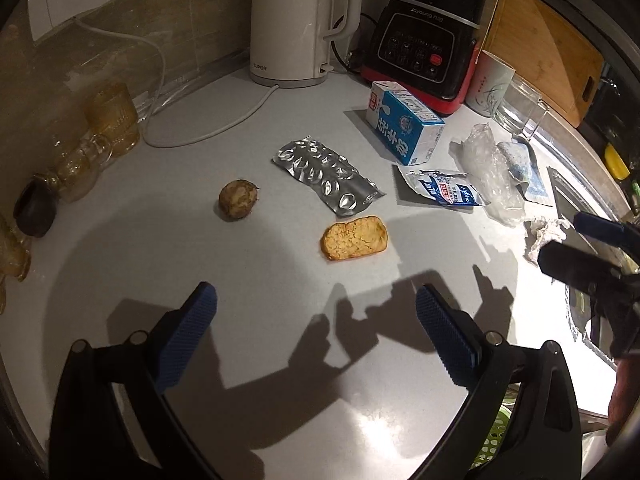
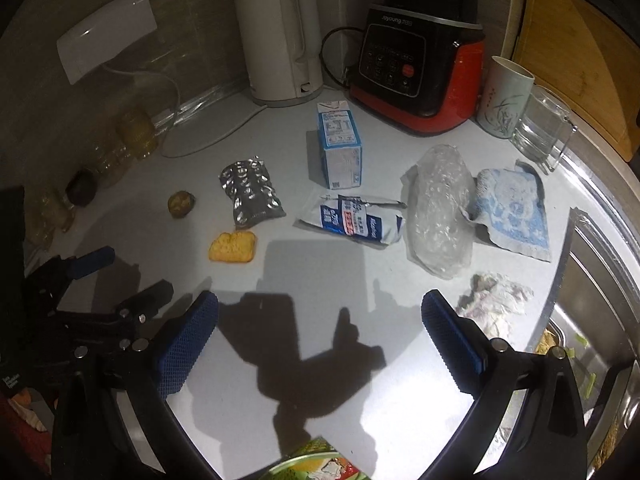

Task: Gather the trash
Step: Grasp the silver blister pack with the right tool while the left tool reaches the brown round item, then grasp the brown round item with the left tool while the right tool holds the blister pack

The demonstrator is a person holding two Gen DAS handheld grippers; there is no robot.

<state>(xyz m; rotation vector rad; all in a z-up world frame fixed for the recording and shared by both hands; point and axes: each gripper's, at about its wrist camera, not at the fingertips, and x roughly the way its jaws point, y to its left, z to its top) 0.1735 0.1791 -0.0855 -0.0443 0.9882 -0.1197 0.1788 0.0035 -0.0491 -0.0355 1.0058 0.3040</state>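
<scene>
Trash lies scattered on the white counter (image 1: 280,360): a yellow cracker piece (image 1: 354,238) (image 2: 233,247), a brown round lump (image 1: 237,199) (image 2: 181,204), a silver blister pack (image 1: 326,176) (image 2: 251,194), a blue milk carton (image 1: 404,122) (image 2: 340,144), a torn blue-white sachet (image 1: 444,190) (image 2: 354,220), clear plastic wrap (image 1: 494,168) (image 2: 440,208) and a crumpled tissue (image 1: 546,236) (image 2: 496,300). My left gripper (image 1: 316,320) (image 2: 124,276) is open and empty, short of the cracker. My right gripper (image 2: 320,326) (image 1: 576,236) is open and empty, near the tissue.
A white kettle (image 1: 296,20) and a black-red blender (image 1: 428,48) stand at the back, with a cup (image 2: 506,98) and a glass mug (image 2: 544,128). Amber glassware (image 1: 96,136) lines the left wall. A blue cloth (image 2: 512,212) lies by the steel sink (image 2: 592,320).
</scene>
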